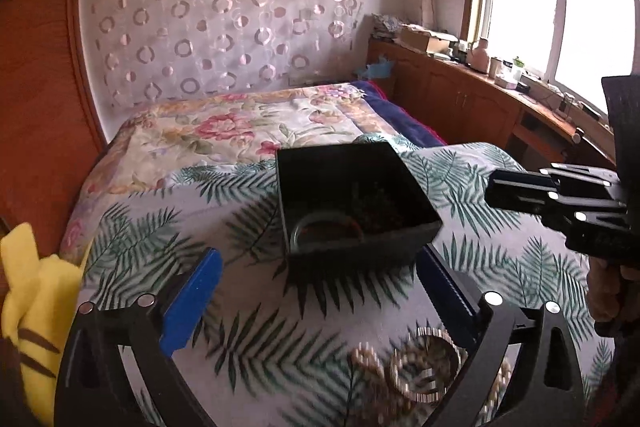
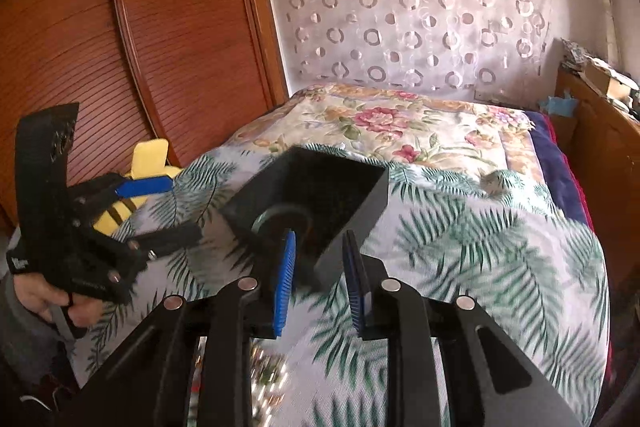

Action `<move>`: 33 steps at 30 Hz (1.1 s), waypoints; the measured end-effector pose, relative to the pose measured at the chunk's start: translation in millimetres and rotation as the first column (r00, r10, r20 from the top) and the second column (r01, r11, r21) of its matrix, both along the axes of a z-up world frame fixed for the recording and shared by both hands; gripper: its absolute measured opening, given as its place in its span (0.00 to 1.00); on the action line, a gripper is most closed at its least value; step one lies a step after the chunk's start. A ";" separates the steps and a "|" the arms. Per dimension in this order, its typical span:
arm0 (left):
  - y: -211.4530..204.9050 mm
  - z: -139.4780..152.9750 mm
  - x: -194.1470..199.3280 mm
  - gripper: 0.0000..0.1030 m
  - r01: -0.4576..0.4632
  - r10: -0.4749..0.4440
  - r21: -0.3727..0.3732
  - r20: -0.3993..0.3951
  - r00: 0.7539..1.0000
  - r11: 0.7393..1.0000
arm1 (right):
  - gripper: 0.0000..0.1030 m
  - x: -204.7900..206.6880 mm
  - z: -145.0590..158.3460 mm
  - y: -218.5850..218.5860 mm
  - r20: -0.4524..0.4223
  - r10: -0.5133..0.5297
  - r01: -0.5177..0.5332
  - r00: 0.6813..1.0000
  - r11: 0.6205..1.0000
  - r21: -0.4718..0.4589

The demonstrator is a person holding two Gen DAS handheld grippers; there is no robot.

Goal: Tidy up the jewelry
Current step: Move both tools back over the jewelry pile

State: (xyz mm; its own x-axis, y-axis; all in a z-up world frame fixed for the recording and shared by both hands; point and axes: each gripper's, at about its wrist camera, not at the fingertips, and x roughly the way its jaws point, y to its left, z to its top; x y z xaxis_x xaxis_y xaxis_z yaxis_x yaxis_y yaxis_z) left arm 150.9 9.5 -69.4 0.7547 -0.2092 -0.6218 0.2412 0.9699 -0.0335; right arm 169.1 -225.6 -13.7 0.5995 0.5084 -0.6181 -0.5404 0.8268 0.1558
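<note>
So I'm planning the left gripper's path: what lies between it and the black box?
Only bare leaf-print cloth lies between the left gripper and the box, in the left wrist view.

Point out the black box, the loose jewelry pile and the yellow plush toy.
black box (image 1: pixel 404 183): left wrist view, on its right inner wall.
jewelry pile (image 1: pixel 424 367): left wrist view, on the ring-shaped bangles.
yellow plush toy (image 1: pixel 36 291): left wrist view, on its yellow body.

Black square box (image 1: pixel 356 203) upright, open-topped, on bed; bangle (image 1: pixel 326 227) and dark beads inside. Loose pearl strand (image 1: pixel 370 357) and bracelets (image 1: pixel 424 367) lie nearer, blurred.
</note>
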 end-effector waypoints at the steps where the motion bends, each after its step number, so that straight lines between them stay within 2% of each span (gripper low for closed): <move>1: 0.8 -0.7 -5.5 0.92 -0.001 0.001 0.001 0.005 1.000 1.000 | 0.26 -9.9 -3.6 -0.4 0.002 -0.005 0.005 1.000 1.000 -0.009; 4: 4.7 -6.5 -29.4 0.92 -0.014 0.013 0.018 0.027 1.000 1.000 | 0.26 -35.3 -14.3 -3.0 -0.005 -0.014 0.014 1.000 1.000 -0.017; 6: 4.9 -10.0 -38.8 0.92 -0.017 0.017 0.024 0.028 0.999 1.000 | 0.37 -48.4 -20.2 -4.3 -0.015 -0.019 0.018 1.000 1.000 -0.012; 8: 7.8 -14.9 -49.2 0.92 -0.021 0.021 0.020 0.023 1.000 1.000 | 0.41 -62.6 -27.2 -5.6 -0.029 -0.032 0.032 0.999 0.999 -0.010; 12: 13.5 -23.3 -65.3 0.92 -0.010 0.010 -0.006 0.001 1.000 1.000 | 0.41 -81.7 -41.1 -7.6 -0.059 -0.047 0.045 0.997 0.999 -0.028; 17: 19.5 -29.4 -73.2 0.92 -0.003 0.003 -0.001 -0.027 1.000 1.000 | 0.41 -100.1 -55.1 -8.2 -0.091 -0.048 0.044 0.995 0.998 -0.046; 25: 12.1 -38.1 -79.3 0.92 0.053 -0.054 -0.016 -0.080 0.995 0.998 | 0.41 -111.8 -64.6 -4.9 -0.126 -0.034 0.027 0.991 0.998 -0.063; 30: -5.4 -38.3 -78.6 0.92 0.103 -0.103 -0.003 -0.088 0.991 0.995 | 0.41 -120.1 -65.2 -4.5 -0.099 -0.040 0.030 0.994 0.995 -0.097; 33: -16.8 -38.5 -73.3 0.86 0.130 -0.129 -0.005 -0.099 0.987 0.992 | 0.41 -120.3 -68.2 -7.7 -0.102 -0.045 0.035 0.994 0.995 -0.099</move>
